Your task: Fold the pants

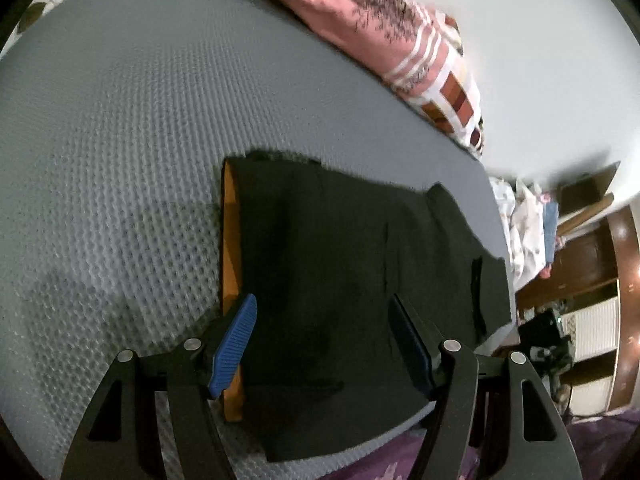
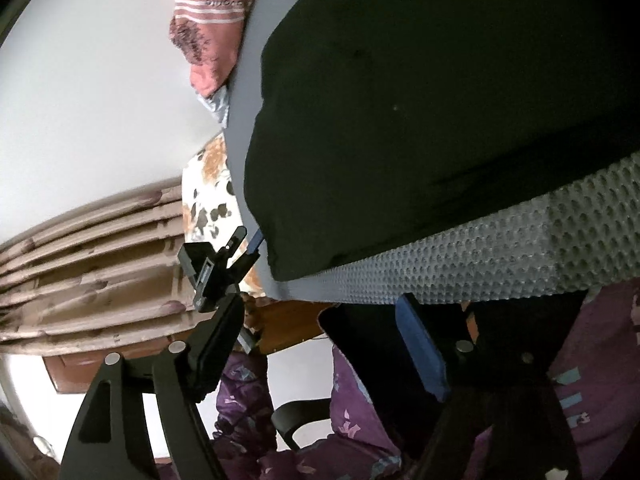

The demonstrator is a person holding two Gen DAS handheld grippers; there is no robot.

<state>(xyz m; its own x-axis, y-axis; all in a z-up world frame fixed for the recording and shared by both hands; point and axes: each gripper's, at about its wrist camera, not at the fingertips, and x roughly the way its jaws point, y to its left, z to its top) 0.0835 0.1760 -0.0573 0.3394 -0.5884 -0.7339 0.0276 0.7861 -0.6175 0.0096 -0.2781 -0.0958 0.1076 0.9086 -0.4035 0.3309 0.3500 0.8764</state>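
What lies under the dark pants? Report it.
Under the dark pants lies a grey textured mattress cover, with an orange strip showing at their left edge. The covered part is hidden.

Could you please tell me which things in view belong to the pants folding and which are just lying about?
Belongs to the job:
black pants
grey mattress
left gripper, open
right gripper, open

Just lying about:
pink pillow
brown cupboard

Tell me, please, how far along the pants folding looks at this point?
Well along, it seems. The dark pants lie on the grey bed cover as a compact, roughly rectangular, flat shape, so at least one fold looks done. Nothing is in hand: the left claw and the right claw both stand open and empty. Whether a final fold remains, I cannot tell.
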